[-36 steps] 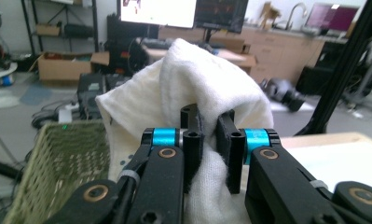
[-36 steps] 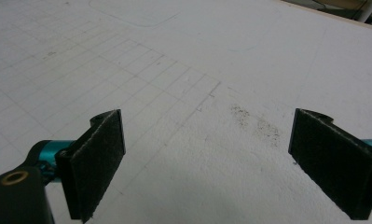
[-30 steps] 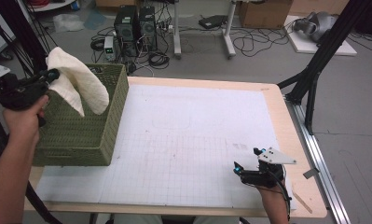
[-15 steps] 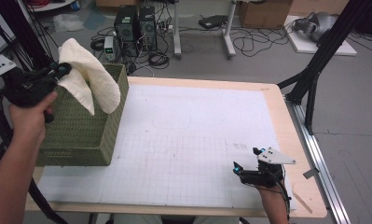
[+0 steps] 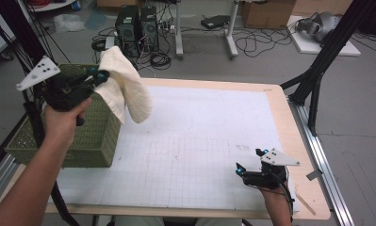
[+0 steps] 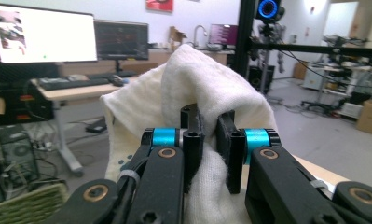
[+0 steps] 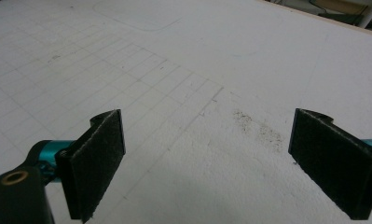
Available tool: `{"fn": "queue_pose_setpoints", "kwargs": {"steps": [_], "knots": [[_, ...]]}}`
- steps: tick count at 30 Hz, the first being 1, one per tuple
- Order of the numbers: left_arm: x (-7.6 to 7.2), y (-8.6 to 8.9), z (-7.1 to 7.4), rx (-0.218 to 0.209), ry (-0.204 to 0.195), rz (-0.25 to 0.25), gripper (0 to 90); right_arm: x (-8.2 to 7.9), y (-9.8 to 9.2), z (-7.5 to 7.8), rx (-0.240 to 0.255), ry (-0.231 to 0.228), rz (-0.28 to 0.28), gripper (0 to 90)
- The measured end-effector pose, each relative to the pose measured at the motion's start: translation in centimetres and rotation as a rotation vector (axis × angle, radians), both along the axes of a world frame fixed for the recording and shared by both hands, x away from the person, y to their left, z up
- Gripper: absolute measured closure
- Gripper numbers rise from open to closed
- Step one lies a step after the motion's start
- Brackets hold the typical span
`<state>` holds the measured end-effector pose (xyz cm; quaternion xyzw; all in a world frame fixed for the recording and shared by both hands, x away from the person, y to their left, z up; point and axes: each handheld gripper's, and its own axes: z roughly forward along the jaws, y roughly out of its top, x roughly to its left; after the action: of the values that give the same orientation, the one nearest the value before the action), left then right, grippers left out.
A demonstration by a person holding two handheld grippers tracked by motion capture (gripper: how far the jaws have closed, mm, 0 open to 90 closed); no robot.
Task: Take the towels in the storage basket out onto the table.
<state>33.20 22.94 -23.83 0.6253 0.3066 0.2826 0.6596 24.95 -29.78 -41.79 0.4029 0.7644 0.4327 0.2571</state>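
- Right gripper (image 5: pixel 250 167) rests low at the near right corner of the counter (image 5: pixel 289 122), held from below by the right hand (image 5: pixel 273 186); grey three-cornered plate on top, fingers pointing left across the sheet.
- Right gripper view: its fingers (image 7: pixel 97 161) stand wide apart over the white gridded sheet (image 7: pixel 174 70), nothing between them; a faint dark smudge (image 7: pixel 258 127) on the sheet lies between and just beyond them.
- Left forearm (image 5: pixel 32 181) comes up from the bottom left corner, wrist raised, left hand (image 5: pixel 65 117) wrapped round the grip of the left gripper (image 5: pixel 97 75).
- Left gripper is held in the air above the green woven basket (image 5: pixel 89 141), fingers pointing right toward the counter, roughly level.
- Towel (image 5: pixel 124 87): off-white, thick, nubbly weave, bunched at the top where it is pinched, hanging in a loose rounded fold. It hangs clear in the air over the basket's right rim and the left edge of the counter.
- Left gripper view: the fingers (image 6: pixel 192 140) are clamped on a ridge of the towel (image 6: pixel 207 79), cloth bulging above and draped below them.
- Basket stands at the counter's left edge, beneath the raised hand.
- Beyond: floor with computer towers (image 5: pixel 137 23) and loose cables (image 5: pixel 256 42).
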Motion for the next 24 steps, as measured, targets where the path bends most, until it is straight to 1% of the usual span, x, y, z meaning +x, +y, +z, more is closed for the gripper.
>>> {"fn": "queue_pose_setpoints", "kwargs": {"steps": [2,6,8,11,13,15,18,21,24], "knots": [[0.1,-1.1,-0.3,-0.003,0.007,-0.025,82.4,0.0,0.0,0.0,-0.001,-0.001,0.0,9.9],[0.1,-3.3,-1.1,0.026,0.018,-0.076,82.4,0.0,0.0,0.0,-0.002,-0.002,0.0,9.9],[0.1,-4.1,-1.6,0.033,0.023,-0.09,82.4,0.0,-0.1,0.0,-0.004,-0.007,0.001,9.9],[0.3,-5.3,-2.4,0.034,0.046,-0.116,82.3,0.0,-0.1,0.1,0.003,-0.006,-0.006,9.9],[0.3,-6.1,-3.0,0.061,0.064,-0.143,82.3,-0.1,-0.1,0.1,0.002,-0.007,-0.007,9.9],[0.3,-7.1,-3.8,0.108,0.086,-0.173,82.3,-0.1,-0.1,0.1,0.002,-0.008,-0.007,9.9],[0.4,-8.7,-5.4,0.154,0.124,-0.222,82.2,-0.1,-0.1,0.1,0.0,-0.007,-0.005,9.9],[0.7,-10.3,-7.1,0.181,0.159,-0.27,82.2,-0.1,-0.1,0.1,0.0,-0.008,-0.003,9.9],[1.1,-11.9,-8.5,0.189,0.193,-0.305,82.2,0.0,-0.1,0.1,0.001,-0.008,-0.003,9.9]]}}
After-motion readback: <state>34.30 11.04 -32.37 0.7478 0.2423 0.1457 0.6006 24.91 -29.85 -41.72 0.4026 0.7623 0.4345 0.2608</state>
